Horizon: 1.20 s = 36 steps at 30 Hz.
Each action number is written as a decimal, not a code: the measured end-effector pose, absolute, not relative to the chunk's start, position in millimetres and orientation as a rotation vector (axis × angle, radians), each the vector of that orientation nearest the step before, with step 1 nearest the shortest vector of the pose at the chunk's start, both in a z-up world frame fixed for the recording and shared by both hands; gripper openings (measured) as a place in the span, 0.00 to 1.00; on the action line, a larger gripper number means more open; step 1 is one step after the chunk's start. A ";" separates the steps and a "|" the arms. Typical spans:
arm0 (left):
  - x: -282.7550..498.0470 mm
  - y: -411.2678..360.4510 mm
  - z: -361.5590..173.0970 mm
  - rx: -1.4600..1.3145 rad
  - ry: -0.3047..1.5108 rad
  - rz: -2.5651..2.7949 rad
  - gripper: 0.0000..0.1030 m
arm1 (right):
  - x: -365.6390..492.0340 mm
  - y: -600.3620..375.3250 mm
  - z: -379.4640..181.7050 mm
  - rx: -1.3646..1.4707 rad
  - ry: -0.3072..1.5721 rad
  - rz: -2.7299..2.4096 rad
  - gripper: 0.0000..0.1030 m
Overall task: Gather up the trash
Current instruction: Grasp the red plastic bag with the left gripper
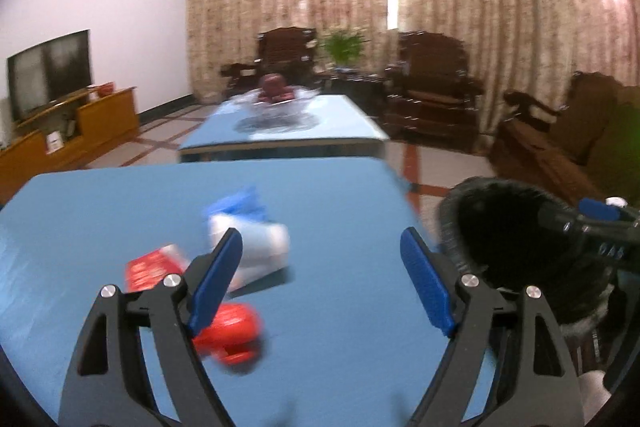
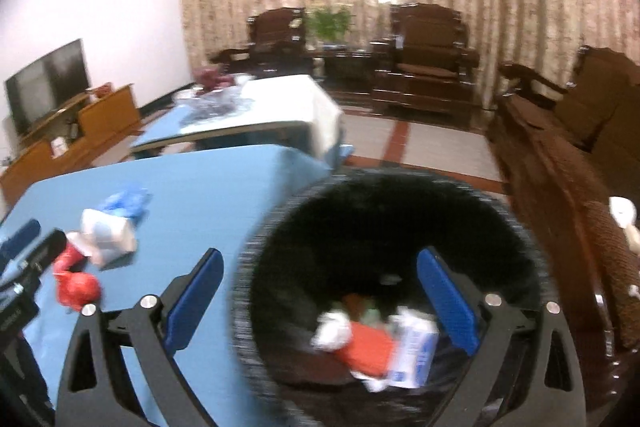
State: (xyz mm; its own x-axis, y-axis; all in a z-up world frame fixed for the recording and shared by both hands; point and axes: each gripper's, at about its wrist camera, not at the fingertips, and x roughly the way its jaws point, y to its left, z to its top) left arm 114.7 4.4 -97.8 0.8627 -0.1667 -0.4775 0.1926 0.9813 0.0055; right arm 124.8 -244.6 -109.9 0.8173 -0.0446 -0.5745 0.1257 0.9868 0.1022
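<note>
A black trash bin (image 2: pixel 392 227) stands off the right edge of the blue table (image 2: pixel 208 187); inside lie a red packet (image 2: pixel 368 347), a white crumpled wad (image 2: pixel 332 331) and a white-blue carton (image 2: pixel 416 351). My right gripper (image 2: pixel 324 295) hangs open over the bin, nothing between its fingers. My left gripper (image 1: pixel 320 275) stands open above the table, empty. On the table near it lie a crumpled red wrapper (image 1: pixel 236 335), a flat red packet (image 1: pixel 148 269), a white-blue carton (image 1: pixel 260 247) and a blue plastic scrap (image 1: pixel 248 201). The bin (image 1: pixel 508 235) shows at right in the left wrist view.
A second blue table (image 1: pixel 288 131) with a glass bowl of fruit (image 1: pixel 276 99) lies beyond. Dark wooden armchairs (image 1: pixel 432 83) and a sofa (image 2: pixel 568 155) line the right and back. A TV (image 1: pixel 48 71) on a wooden cabinet stands at left. Tiled floor lies between.
</note>
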 end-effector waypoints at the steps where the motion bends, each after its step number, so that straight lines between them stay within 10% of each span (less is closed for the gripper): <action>1: 112.5 11.9 -98.5 0.055 0.501 -0.172 0.77 | 127.4 -232.4 -111.0 0.128 0.608 -0.065 0.93; 36: 153.8 81.0 -179.2 -0.083 0.772 -0.055 0.77 | 165.9 -127.1 -150.2 -0.033 0.647 0.110 0.91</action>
State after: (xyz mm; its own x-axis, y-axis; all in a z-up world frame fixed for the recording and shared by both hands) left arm 153.8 81.0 -179.2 0.7151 -0.0797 -0.6944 0.0190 0.9953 -0.0946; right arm 165.9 -127.1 -150.2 0.7925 0.0918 -0.6029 -0.1125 0.9936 0.0033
